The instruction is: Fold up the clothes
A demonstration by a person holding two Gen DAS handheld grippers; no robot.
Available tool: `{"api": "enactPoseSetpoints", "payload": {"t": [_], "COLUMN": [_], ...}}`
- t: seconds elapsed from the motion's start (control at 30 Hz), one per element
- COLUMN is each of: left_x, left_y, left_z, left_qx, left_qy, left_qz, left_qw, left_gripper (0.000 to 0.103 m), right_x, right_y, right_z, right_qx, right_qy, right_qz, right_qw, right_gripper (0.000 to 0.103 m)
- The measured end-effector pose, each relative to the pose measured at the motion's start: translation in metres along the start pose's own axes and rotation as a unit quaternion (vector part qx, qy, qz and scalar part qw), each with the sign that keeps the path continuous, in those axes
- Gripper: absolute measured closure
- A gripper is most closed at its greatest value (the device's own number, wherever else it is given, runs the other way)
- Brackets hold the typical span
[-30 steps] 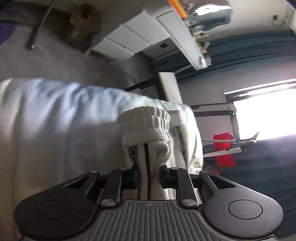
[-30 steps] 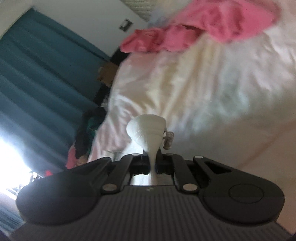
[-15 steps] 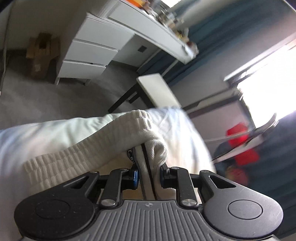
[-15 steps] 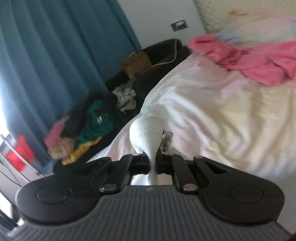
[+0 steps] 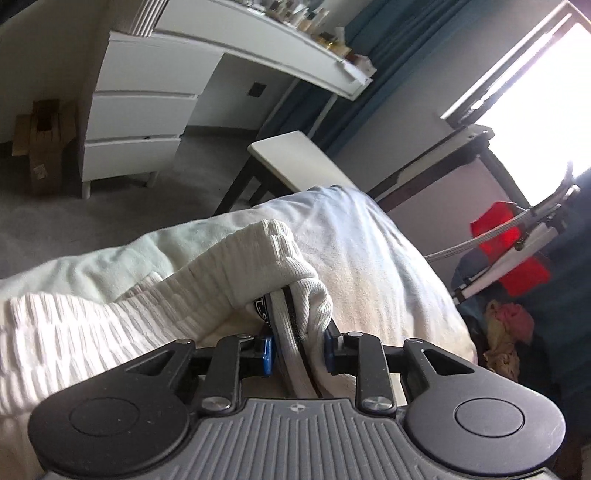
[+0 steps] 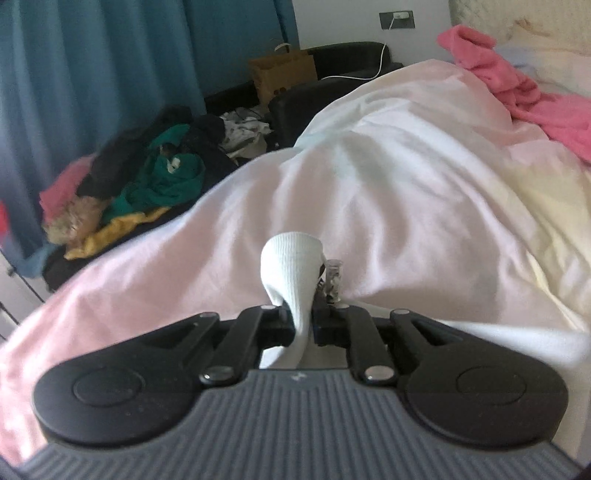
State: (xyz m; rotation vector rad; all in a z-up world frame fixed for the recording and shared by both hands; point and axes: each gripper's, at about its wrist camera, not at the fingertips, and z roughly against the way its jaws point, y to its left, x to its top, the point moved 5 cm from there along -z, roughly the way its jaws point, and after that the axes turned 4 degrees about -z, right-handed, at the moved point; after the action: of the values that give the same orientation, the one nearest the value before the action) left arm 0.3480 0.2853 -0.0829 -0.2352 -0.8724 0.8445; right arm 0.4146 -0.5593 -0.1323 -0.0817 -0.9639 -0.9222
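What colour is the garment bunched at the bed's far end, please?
Pink crumpled garment; clearest in the right wrist view.

white garment (image 5: 110,325) cut off at left edge, shelf items (image 5: 295,18) too small

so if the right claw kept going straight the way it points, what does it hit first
Probably the white bed cover just ahead and below; the right claw, opening, has a white ribbed garment between its fingers. Depth is unclear.

Ribbed white knit garment (image 5: 229,273), smooth cotton bedsheet (image 6: 406,177), matt black plastic gripper body (image 6: 110,387).
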Motion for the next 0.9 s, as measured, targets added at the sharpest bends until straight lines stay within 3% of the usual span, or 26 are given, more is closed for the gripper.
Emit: {"api": "enactPoseSetpoints", "payload": {"t": [0.03,0.1,0.17,0.2,0.33,0.37,0.5,0.6,0.7,0.77,0.9], "left_x": [0.000,-0.003,-0.009,-0.014,-0.038,-0.043,-0.068,-0.078,-0.083,-0.088,-0.091], "left_y": [0.005,0.015,0.025,0.031,0.065,0.076,0.112,0.129,0.143,0.150,0.157], "left_z": [0.009,0.032,0.058,0.073,0.128,0.138,0.163,0.165,0.162,0.153,0.132], "left_qx": [-0.013,-0.032,-0.042,-0.046,-0.062,-0.060,-0.063,-0.054,-0.050,-0.062,-0.078], "left_qy": [-0.004,-0.014,-0.025,-0.028,-0.030,-0.029,0.001,0.036,0.053,0.064,0.044], "left_qz": [0.003,-0.001,-0.012,-0.011,0.026,0.042,0.105,0.132,0.140,0.151,0.173], "left_qw": [0.9999,0.9994,0.9987,0.9985,0.9973,0.9969,0.9925,0.9891,0.9875,0.9845,0.9808], "left_gripper": [0.071,0.054,0.048,0.046,0.039,0.032,0.031,0.031,0.029,0.028,0.029], "right_x": [0.001,0.002,0.001,-0.001,-0.021,-0.028,-0.058,-0.080,-0.095,-0.099,-0.105], "right_y": [-0.005,-0.021,-0.040,-0.050,-0.089,-0.098,-0.142,-0.165,-0.165,-0.161,-0.151], "right_z": [0.006,0.023,0.048,0.060,0.114,0.124,0.151,0.154,0.153,0.151,0.137], "right_qx": [0.015,0.045,0.073,0.089,0.135,0.143,0.170,0.187,0.196,0.215,0.230], "right_qy": [0.010,0.025,0.024,0.023,0.023,0.030,0.067,0.113,0.155,0.164,0.154], "right_qz": [-0.017,-0.056,-0.098,-0.116,-0.166,-0.175,-0.232,-0.272,-0.252,-0.247,-0.257], "right_qw": [1.000,0.997,0.992,0.989,0.977,0.974,0.955,0.937,0.935,0.931,0.926], "right_gripper": [0.082,0.068,0.042,0.039,0.037,0.037,0.037,0.037,0.037,0.037,0.038]}}
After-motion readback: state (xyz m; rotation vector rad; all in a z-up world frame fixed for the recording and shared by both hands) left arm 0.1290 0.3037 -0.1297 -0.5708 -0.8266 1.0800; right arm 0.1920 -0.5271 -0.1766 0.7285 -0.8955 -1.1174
